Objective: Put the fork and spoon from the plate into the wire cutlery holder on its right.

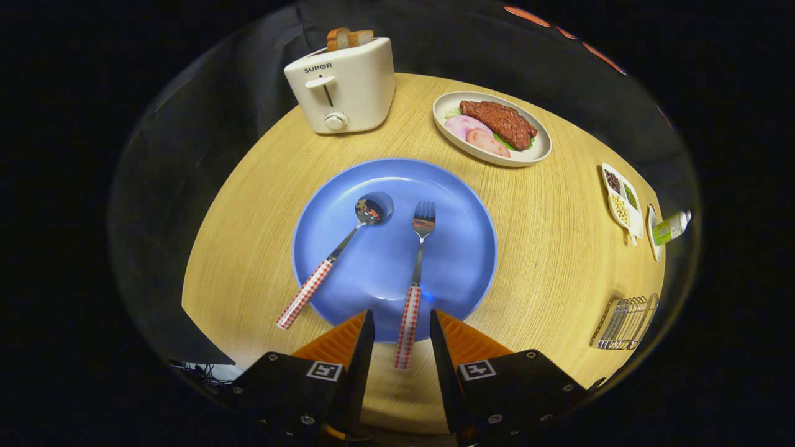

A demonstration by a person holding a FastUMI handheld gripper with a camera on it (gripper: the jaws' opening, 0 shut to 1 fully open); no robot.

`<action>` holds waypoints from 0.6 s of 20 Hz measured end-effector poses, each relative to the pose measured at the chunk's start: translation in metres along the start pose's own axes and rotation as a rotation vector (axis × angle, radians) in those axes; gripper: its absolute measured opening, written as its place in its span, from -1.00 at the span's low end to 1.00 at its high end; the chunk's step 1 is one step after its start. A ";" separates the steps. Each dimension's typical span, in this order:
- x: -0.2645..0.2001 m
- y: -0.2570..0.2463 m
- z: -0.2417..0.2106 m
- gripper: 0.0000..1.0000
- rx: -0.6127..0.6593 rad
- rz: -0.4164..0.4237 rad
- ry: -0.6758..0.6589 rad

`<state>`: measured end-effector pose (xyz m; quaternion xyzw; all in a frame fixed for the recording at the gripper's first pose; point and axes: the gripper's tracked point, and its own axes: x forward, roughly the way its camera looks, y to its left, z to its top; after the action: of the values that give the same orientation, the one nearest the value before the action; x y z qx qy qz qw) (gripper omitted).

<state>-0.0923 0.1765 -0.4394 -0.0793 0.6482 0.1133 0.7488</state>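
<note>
My gripper [402, 323] stood open, fingers either side of the fork [416, 282] handle, not touching. Spoon [338, 254] lay left on the plate [459, 248]; holder [624, 323] far right.

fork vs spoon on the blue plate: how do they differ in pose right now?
The fork lies nearly straight along the gripper's axis, while the spoon lies slanted, handle angled off to the left. The fork's handle end sits between the open fingers, untouched; the spoon's handle end lies left of the fingers. The fork ends in tines, the spoon in a round bowl. Both have red-checked handles overhanging the plate rim onto the table.
</note>
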 end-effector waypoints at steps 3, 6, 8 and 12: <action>0.009 0.002 -0.005 -0.34 0.009 -0.001 0.060; 0.011 0.001 -0.006 -0.56 0.033 0.003 0.096; 0.013 0.001 -0.006 -0.75 0.065 0.031 0.118; -0.010 -0.011 0.004 -0.80 0.090 0.044 0.088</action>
<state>-0.0864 0.1662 -0.4295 -0.0363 0.6865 0.0967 0.7198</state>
